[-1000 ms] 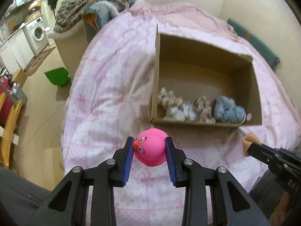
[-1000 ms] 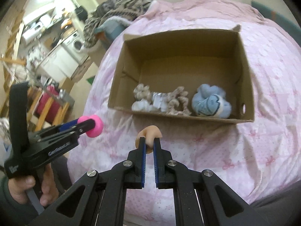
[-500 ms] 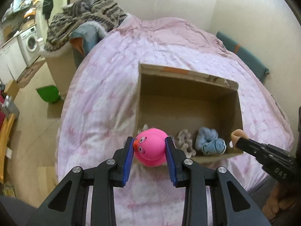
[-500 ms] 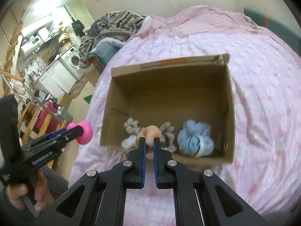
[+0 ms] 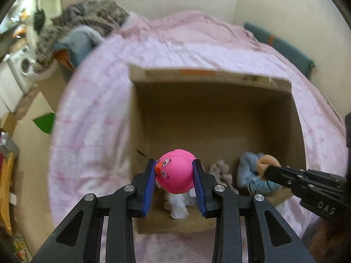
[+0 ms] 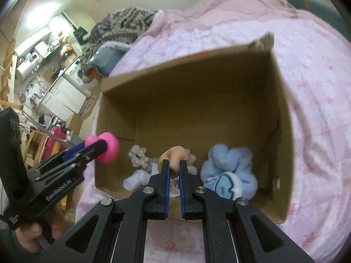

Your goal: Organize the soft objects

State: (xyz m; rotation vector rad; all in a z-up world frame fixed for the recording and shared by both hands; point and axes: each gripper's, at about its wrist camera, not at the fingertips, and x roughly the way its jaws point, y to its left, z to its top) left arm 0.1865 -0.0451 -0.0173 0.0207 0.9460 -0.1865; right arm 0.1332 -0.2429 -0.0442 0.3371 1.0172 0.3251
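On the pink bedspread (image 6: 318,114) in front of you sits one open cardboard box (image 6: 283,131), and it is the only container in view. Along its near wall lie the soft things already inside: one pale blue plush bundle (image 6: 230,164) toward the right, a grey-beige fuzzy piece (image 6: 138,155) toward the left, and a white-blue fluffy piece (image 6: 136,179) just below that; more grey fluff shows behind your right gripper's fingers, though you cannot count those pieces exactly because the tool hides part of them. The rest of the box floor is bare cardboard. Your left gripper (image 5: 175,175) has its blue pads pressed on both sides of one round pink toy (image 5: 177,171) with an orange beak and drawn eyes, and it hangs over the box's near-left corner, above the white fluff. Your right gripper (image 6: 174,171) is nearly closed, pinching one small flesh-coloured soft piece (image 6: 175,153) between its fingertips, held above the middle of the near wall, beside the blue bundle. That makes two soft items in the air, one per gripper. A striped knitted blanket (image 6: 122,28) is heaped at the bed's far left end.
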